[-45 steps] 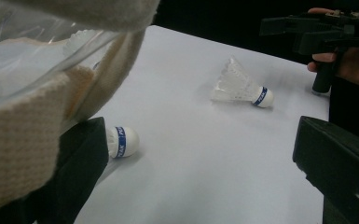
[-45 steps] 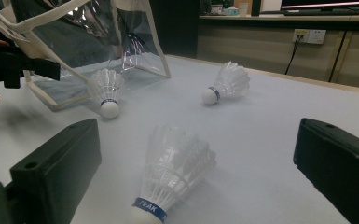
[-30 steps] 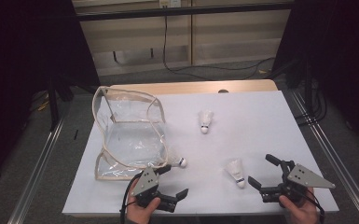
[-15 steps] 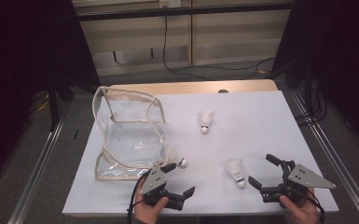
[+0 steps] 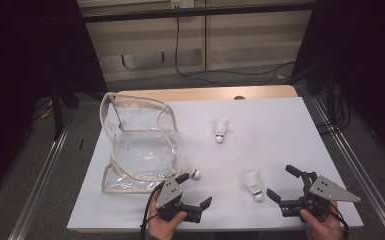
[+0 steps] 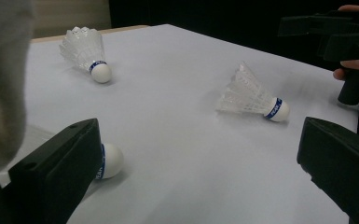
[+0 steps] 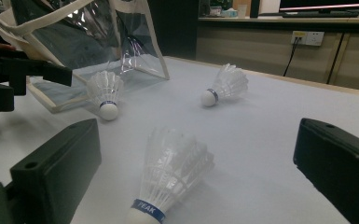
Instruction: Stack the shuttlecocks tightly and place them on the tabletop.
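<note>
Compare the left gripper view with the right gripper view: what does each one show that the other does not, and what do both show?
Left gripper view alone: the right gripper, held in a hand. Right gripper view alone: the clear bag, a wall socket with its cable, and part of the left gripper. Both: the white table, open black jaws at the bottom, and three shuttlecocks, the near one, the one by the bag and the far one.

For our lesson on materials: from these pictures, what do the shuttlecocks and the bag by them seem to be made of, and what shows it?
Shuttlecocks: translucent white ribbed skirts, probably plastic; smooth matt white heads, material unclear, with a blue band.
Bag: clear glossy film, likely soft plastic, since it reflects light and you see through it; cream edging, apparently fabric.
</note>
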A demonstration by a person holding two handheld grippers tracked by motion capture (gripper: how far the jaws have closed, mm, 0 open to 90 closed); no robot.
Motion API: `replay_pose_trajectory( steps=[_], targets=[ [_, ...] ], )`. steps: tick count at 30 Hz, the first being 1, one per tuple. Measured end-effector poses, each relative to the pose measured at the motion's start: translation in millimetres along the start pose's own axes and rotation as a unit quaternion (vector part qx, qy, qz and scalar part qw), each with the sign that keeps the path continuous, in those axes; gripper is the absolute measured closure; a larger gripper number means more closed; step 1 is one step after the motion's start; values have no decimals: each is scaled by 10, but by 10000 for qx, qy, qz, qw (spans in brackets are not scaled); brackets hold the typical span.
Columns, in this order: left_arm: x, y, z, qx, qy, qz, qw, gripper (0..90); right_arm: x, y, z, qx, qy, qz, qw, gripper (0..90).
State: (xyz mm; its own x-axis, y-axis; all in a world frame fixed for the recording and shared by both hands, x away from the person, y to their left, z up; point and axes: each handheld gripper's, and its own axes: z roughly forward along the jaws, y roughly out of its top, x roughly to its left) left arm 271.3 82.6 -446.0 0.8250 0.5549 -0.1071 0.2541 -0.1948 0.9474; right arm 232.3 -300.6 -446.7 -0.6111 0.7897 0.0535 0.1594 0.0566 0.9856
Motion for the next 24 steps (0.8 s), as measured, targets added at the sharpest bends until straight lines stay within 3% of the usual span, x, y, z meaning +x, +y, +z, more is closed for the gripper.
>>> replay_pose_trajectory(
  steps=[11, 15, 16, 18, 19, 23, 24],
  targets=[
    [-62, -1, 27, -64, 29, -98, 9999, 3, -2, -2, -2, -10, 1, 19, 10000, 1],
    [-98, 7, 41, -89, 104, -322, 9994, 2, -5, -3, -7, -11, 4, 39, 10000, 1],
    [-111, 7, 52, -71, -13, -369, 9993, 4, -6, -4, -8, -13, 6, 45, 10000, 1],
    [-129, 10, 65, -23, -69, -311, 9995, 41, -5, -4, -7, -17, 10, 65, 10000, 1],
    [-185, 20, 102, 16, -71, -156, 9999, 36, -6, -3, -6, -26, 17, 63, 10000, 1],
    [-199, 32, 160, 74, -78, -198, 9997, 36, -5, -1, -8, -25, 16, 65, 10000, 2],
    [-205, 41, 194, 129, 30, -201, 9997, 37, -11, -1, -10, -28, 6, 43, 10000, 1]
  ],
)
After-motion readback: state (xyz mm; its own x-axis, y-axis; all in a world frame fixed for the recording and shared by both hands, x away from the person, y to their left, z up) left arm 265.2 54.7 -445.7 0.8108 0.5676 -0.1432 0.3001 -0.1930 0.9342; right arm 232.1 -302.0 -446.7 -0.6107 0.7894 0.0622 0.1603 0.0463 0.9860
